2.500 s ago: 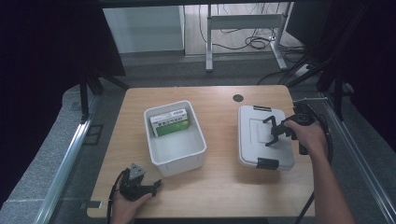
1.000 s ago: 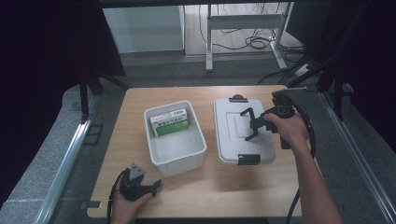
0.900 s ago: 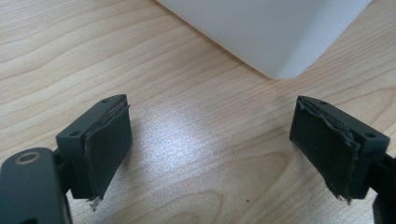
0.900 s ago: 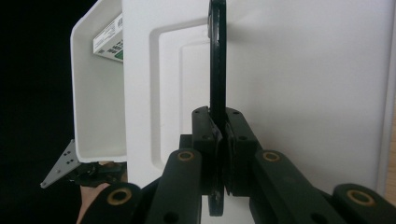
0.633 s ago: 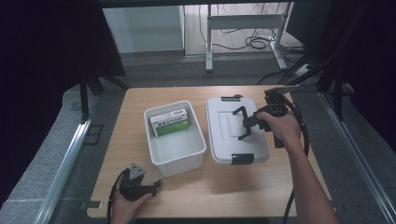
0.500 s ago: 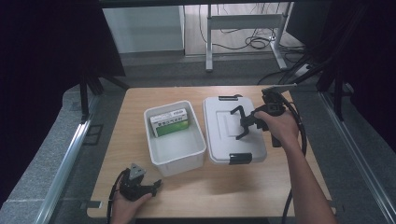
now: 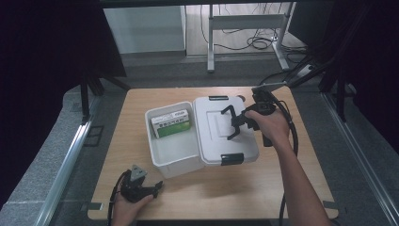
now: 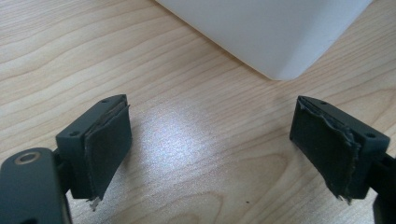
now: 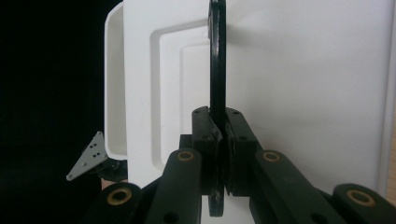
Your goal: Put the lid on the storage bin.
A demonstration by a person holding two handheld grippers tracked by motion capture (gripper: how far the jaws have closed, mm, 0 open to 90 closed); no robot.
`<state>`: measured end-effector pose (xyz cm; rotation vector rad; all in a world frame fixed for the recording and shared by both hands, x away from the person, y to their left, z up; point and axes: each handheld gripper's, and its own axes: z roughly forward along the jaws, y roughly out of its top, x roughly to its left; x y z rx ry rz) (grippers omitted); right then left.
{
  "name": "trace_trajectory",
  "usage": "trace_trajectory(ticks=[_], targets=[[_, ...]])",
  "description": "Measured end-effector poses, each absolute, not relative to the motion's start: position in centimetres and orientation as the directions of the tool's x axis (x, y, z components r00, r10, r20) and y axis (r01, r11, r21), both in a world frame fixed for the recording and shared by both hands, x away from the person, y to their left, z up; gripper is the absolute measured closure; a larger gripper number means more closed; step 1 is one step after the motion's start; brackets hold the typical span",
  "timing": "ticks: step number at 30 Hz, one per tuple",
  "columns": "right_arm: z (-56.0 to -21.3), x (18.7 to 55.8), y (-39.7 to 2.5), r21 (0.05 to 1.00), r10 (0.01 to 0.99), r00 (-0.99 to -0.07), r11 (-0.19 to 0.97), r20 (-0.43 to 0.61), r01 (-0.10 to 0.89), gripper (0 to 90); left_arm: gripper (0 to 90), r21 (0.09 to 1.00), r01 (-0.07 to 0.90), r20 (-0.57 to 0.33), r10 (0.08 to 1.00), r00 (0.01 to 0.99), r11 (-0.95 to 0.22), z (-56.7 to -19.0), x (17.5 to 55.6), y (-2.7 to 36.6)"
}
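Wooden desk [image 7: 263,188] carries a white bin [image 7: 173,155] with a green box [image 7: 171,124] inside. Right tool [image 7: 231,124] clamps the lid [image 7: 225,136] by its black handle [image 9: 217,70], beside the bin. Left tool [image 7: 153,188] rests released near the desk's front edge.

The right arm reaches forward over the table, its hand [image 7: 272,126] gripping the right gripper [image 7: 231,123] with jaws pinched together. The left hand [image 7: 128,206] rests low near the front edge, the left gripper [image 7: 157,187] with jaws spread wide.
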<state>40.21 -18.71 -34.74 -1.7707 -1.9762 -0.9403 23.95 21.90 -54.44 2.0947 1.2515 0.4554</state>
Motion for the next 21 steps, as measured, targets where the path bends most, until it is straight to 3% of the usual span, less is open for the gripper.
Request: trace_trajectory(ticks=[21], targets=[[-34.7,40.7,-15.8,0.252,0.727,-0.193,0.028,0.659,0.967,84.8,12.6,0.681,0.649,-0.029,0.872,0.488,-0.340,-54.4,24.0,21.9]])
